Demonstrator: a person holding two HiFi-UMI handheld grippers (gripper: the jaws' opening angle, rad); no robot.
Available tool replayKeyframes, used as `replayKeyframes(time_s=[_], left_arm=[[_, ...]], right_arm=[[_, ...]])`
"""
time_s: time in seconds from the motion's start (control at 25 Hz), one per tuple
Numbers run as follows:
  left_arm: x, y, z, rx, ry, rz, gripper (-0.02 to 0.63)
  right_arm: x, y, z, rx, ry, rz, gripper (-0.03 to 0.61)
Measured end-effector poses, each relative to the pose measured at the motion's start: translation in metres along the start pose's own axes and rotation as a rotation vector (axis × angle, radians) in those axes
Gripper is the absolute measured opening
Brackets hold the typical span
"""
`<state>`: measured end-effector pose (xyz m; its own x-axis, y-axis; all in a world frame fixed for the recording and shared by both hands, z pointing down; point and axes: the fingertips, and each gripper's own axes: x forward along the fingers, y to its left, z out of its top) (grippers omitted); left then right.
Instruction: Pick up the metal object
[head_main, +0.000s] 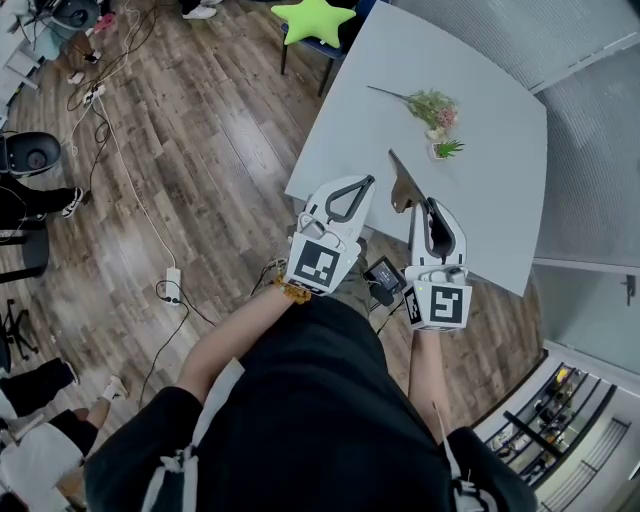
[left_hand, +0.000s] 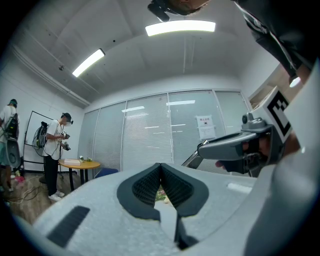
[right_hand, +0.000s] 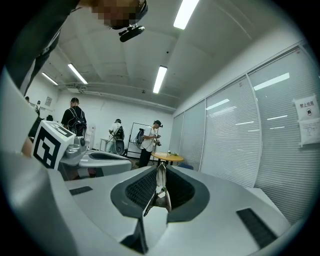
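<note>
The right gripper is pinched narrow on the metal object, a thin flat blade held over the near edge of the table and jutting toward eleven o'clock from the jaws. It looks stiff, light and slick, so it is best gripped across its flat faces. At nine o'clock, the left gripper has its jaws together, empty.
</note>
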<state>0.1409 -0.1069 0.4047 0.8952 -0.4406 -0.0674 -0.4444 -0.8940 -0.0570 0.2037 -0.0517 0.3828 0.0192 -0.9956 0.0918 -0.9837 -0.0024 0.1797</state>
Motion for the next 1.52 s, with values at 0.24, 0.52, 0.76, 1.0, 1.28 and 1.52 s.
replayKeyframes(time_s=[0.24,0.52,0.76,1.0,1.28,1.52], left_arm=[[0.0,0.004,0.0,-0.002,-0.002,0.007,0.011],[-0.001,0.008,-0.002,-0.005,0.003,0.013,0.011],[-0.001,0.009,-0.001,-0.011,0.004,0.013,0.011],[-0.001,0.012,-0.005,-0.011,0.008,0.017,0.011],[-0.001,0.012,-0.004,-0.017,0.012,0.018,0.011],[0.0,0.012,-0.008,-0.018,0.019,0.018,0.011]], right_arm=[[0.002,0.0,0.0,-0.001,0.002,0.002,0.054],[0.006,0.003,-0.003,-0.008,0.014,0.006,0.054],[0.007,0.005,-0.005,-0.044,0.035,-0.001,0.052],[0.012,0.005,-0.012,-0.032,0.051,-0.003,0.054],[0.011,0.003,-0.015,-0.036,0.066,-0.004,0.054],[0.011,0.002,-0.021,-0.04,0.076,-0.008,0.054]])
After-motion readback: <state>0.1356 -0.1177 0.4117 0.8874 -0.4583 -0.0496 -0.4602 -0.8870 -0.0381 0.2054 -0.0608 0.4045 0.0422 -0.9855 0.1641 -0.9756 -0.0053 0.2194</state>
